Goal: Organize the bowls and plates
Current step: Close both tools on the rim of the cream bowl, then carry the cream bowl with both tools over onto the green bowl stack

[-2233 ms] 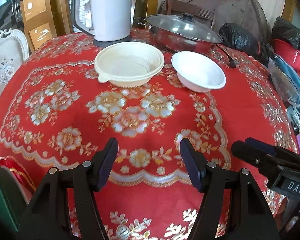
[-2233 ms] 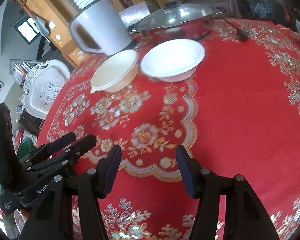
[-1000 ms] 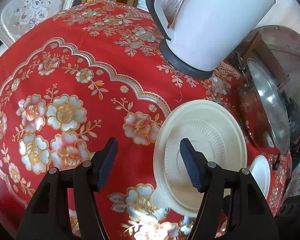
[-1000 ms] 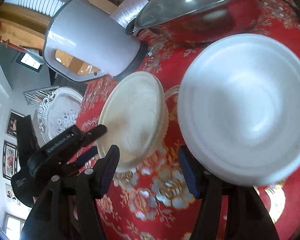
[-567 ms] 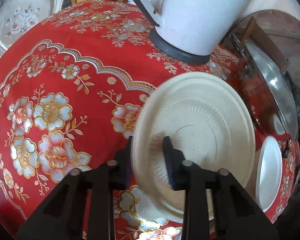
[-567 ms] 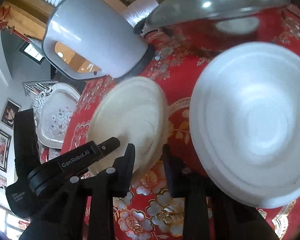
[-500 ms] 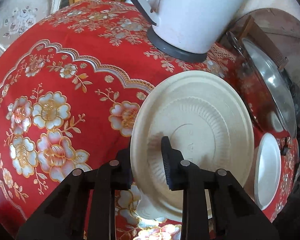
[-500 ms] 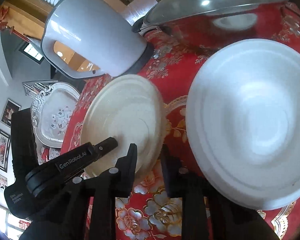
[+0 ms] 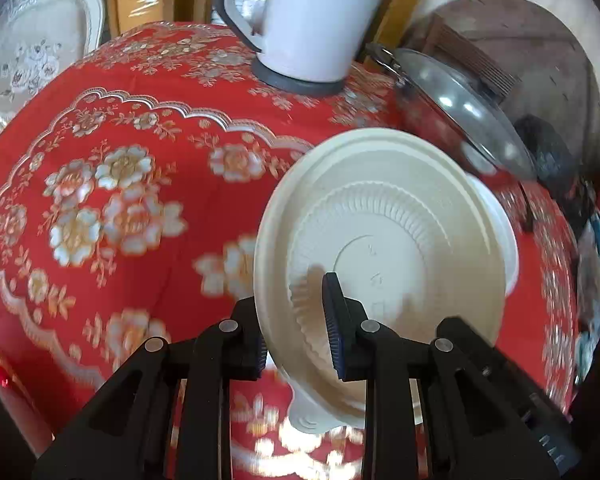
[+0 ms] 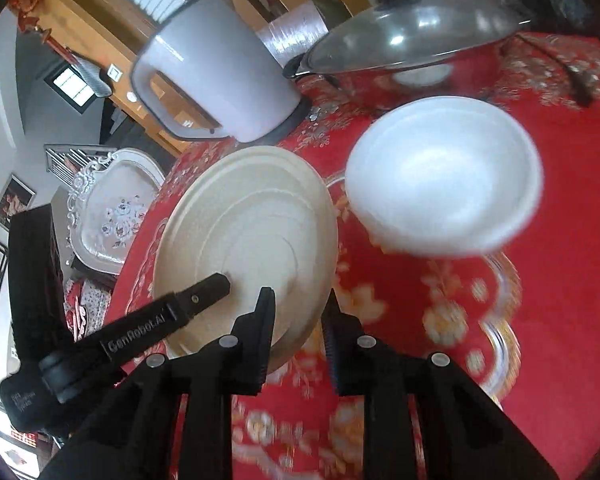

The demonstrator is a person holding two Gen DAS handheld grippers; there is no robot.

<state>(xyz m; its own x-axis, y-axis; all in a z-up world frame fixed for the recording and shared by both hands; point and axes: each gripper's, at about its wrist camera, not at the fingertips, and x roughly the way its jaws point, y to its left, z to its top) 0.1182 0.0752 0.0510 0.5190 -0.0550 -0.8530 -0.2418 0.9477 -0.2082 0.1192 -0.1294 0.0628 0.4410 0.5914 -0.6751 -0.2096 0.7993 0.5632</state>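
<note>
A cream ribbed bowl (image 9: 384, 240) is tilted up off the red tablecloth, its inside facing the left camera. My left gripper (image 9: 296, 316) is shut on its near rim, one finger inside and one behind. In the right wrist view my right gripper (image 10: 296, 316) is shut on the other edge of the same cream bowl (image 10: 252, 232), and the left gripper's finger (image 10: 204, 292) lies across its inside. A white bowl (image 10: 444, 180) sits on the cloth to the right; only its edge (image 9: 504, 232) shows behind the cream bowl in the left wrist view.
A white electric kettle (image 9: 308, 20) stands at the back of the round table (image 9: 100, 168). A lidded steel pot (image 10: 412, 36) sits behind the white bowl. A white ornate chair (image 10: 112, 208) stands off the table's left side. Dark bags (image 9: 548, 152) lie at the far right.
Both grippers went from open and far back to the bowls, then shut on the cream bowl's rim. The cream bowl has been lifted and tilted up, moving toward the white bowl.
</note>
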